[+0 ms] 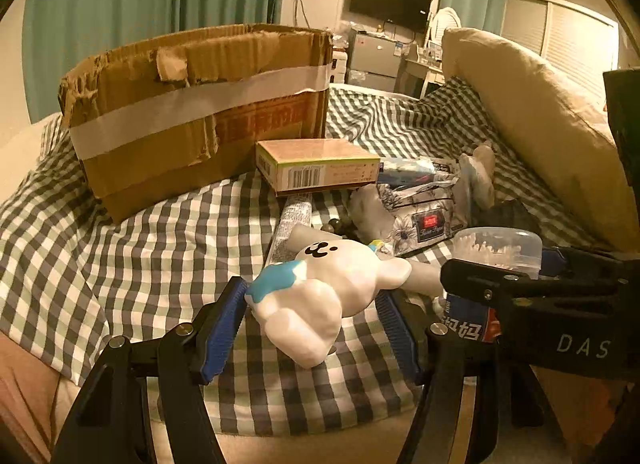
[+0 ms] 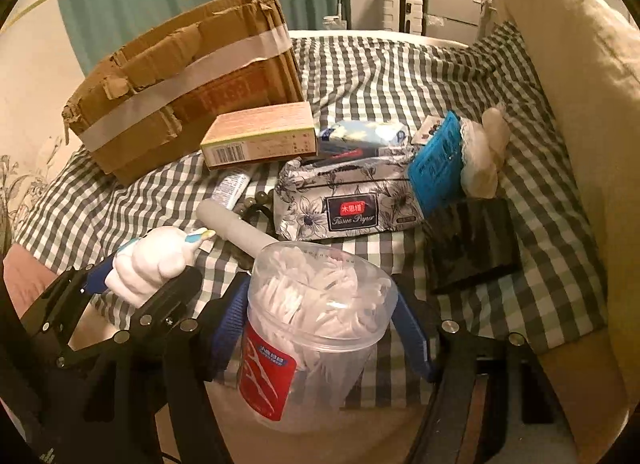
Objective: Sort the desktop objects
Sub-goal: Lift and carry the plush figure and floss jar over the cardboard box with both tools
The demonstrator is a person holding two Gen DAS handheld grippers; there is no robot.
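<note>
Ahead of both my grippers and to their left stands the torn brown cardboard box (image 1: pixel 196 103) banded with pale tape, its red print too faint for me to read. It sits on the green-and-white checked cloth (image 1: pixel 120 248) that lies under everything I am sorting. Just in front of the box lies a flat pink-topped carton (image 1: pixel 320 165) with a barcode on its end. Beyond my right gripper (image 2: pixel 320 328) is a floral soft pack (image 2: pixel 348 199) whose dark label reads "Tissue Paper". That gripper pinches a clear plastic tub of white floss picks (image 2: pixel 316 328) with a red label, blue pads pressing either side; the other gripper's body reads "DAS". It tilts steeply down. My left gripper (image 1: pixel 312 320), just left of it and angled less steeply, pinches a glossy white rabbit figure (image 1: pixel 328 296) with a blue splash and a black drawn face, lifted clear of the cloth. A grey tube (image 2: pixel 236 227) lies just past the figure.
</note>
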